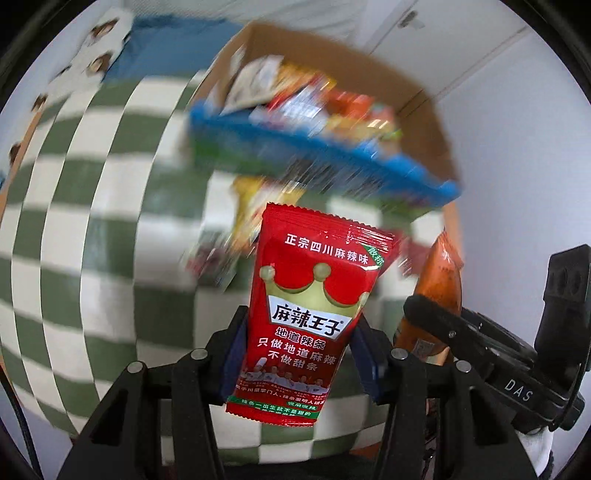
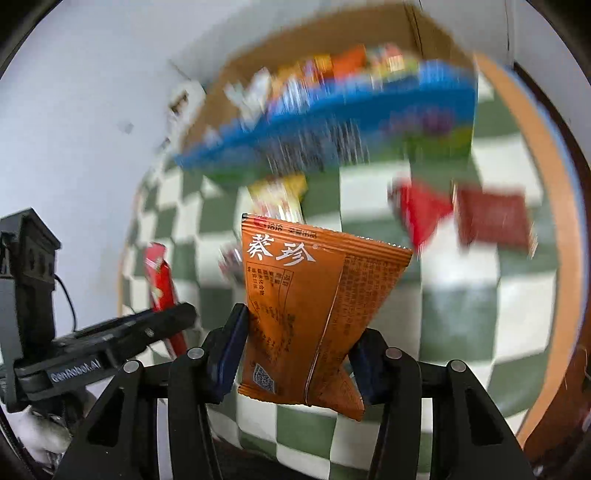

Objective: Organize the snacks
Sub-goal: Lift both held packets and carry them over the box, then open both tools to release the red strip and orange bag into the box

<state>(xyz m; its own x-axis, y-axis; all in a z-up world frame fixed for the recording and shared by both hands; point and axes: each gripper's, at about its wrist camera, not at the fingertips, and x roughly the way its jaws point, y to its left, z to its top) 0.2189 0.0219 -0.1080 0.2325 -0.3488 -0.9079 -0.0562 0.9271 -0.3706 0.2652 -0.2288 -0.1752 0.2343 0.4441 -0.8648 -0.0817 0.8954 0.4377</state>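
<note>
Both packets airborne near the box (image 1: 424, 122) — left hand-held gripper (image 1: 301, 354) clamped on red packet (image 1: 314, 295), right hand-held gripper (image 2: 295, 354) on orange packet (image 2: 314, 295); advise clearing the blue front wall, then releasing one at a time.

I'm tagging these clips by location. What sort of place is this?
Probably a home room: a table under a green-and-white checked cloth, white cabinet doors behind, and a cardboard box of snacks. Each gripper holds a packet: red, orange.

Right claw (image 2: 295, 354) clamps orange snack packet (image 2: 314, 295); blurred blue-rimmed box (image 2: 332, 114) beyond.
</note>
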